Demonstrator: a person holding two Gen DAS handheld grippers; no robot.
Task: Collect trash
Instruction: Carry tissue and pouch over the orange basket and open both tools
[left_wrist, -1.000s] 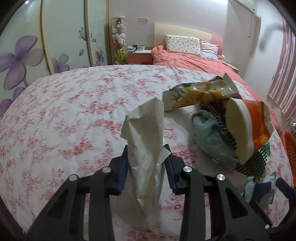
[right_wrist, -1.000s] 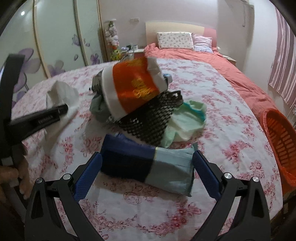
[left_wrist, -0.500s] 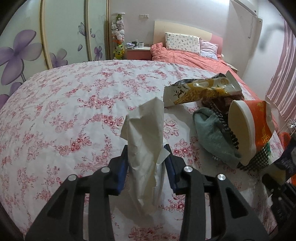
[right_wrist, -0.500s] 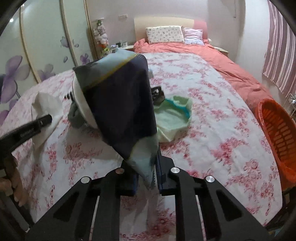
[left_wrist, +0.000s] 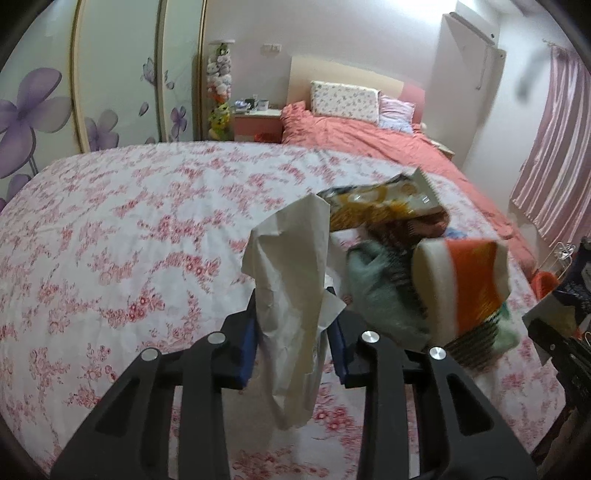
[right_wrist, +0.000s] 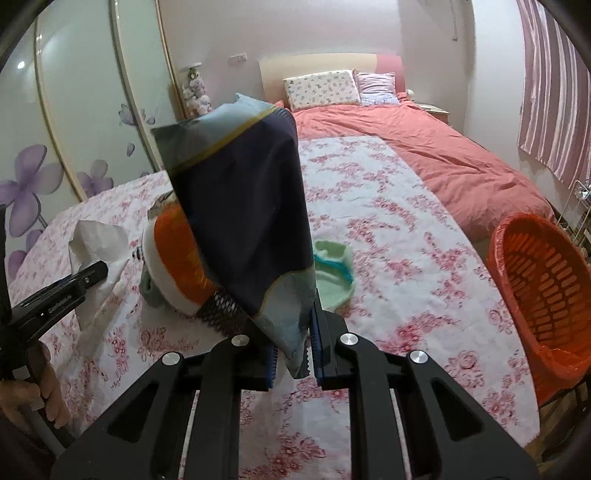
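Right wrist: right gripper pinches wrapper, basket beside bedspread edge.

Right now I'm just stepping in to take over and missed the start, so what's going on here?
A person is clearing trash off a floral bedspread with a gripper in each hand. The left gripper is shut on a crumpled white tissue, held up off the bed. The right gripper is shut on a dark blue snack bag, also lifted. An orange cup, a yellow wrapper and some clothes remain piled on the bed. An orange basket stands beside the bed, to the right.
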